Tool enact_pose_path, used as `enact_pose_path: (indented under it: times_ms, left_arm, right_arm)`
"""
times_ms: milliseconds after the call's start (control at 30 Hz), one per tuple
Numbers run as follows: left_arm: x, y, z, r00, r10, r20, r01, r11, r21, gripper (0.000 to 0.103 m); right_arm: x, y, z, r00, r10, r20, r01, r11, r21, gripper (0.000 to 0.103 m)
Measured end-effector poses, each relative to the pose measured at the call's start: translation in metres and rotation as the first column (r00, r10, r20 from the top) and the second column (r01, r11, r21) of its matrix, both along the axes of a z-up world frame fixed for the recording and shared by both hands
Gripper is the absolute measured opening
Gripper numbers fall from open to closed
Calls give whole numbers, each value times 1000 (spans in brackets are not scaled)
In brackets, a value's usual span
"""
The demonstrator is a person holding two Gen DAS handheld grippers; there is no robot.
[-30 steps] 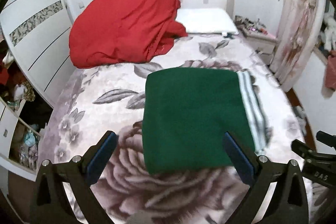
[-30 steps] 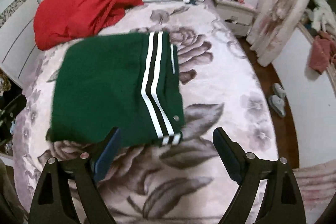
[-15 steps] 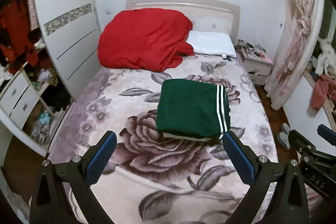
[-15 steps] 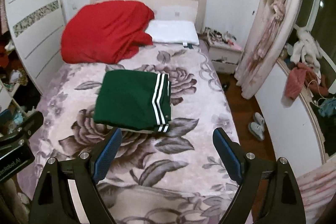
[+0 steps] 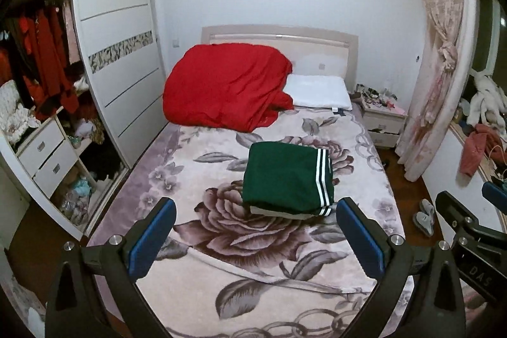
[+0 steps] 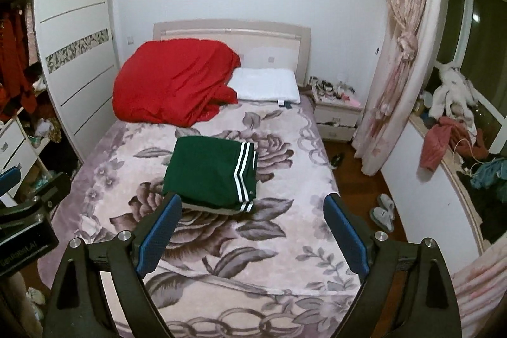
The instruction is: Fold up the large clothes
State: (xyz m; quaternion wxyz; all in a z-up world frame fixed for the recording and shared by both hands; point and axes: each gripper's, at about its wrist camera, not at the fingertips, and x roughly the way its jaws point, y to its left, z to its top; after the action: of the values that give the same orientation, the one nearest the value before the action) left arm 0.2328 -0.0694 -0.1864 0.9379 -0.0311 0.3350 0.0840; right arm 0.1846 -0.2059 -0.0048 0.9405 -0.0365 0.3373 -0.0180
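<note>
Clutter rings the bed (image 5: pixel 202 262): a red quilt (image 5: pixel 225 87) heaped at its head against the headboard (image 5: pixel 320 49), touching a white pillow (image 5: pixel 317 92) beside it; a nightstand (image 6: pixel 337 116) strewn with small items just past the pillow; a pair of slippers (image 6: pixel 383 211) on the wooden floor alongside the bed; a tied-back pink curtain (image 6: pixel 402 53) beyond them. On the bed's other side stands a white wardrobe (image 5: pixel 117 46), its open section showing hanging red clothes and drawers.

The folded green garment (image 5: pixel 286 181) with white stripes lies flat in the middle of the bed, on the flowered blanket, well apart from the quilt. Nothing lies between it and either tool.

The left gripper (image 5: pixel 253 220) and the right gripper (image 6: pixel 253 217) both hang above the foot of the bed, fingers spread wide and holding nothing, clear of the garment. In the right view one blue pad (image 6: pixel 160 235) overlaps the garment's near corner.

The nightstand items and the heap on the window ledge are too small to identify. A pale layer peeks from under the garment's near edge.
</note>
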Motion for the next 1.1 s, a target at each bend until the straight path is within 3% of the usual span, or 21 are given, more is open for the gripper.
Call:
enact_pose_path:
  times_ms: [367, 1100]
  left_arm:
    - [-22, -17, 11, 998, 0, 57, -1, 1000, 28, 103]
    - [-34, -21, 16, 996, 41, 81, -45, 998, 41, 103]
  right_arm:
    - [-44, -14, 28, 998, -9, 55, 8, 1000, 17, 96]
    - [-53, -24, 41, 996, 44, 81, -47, 998, 30, 99]
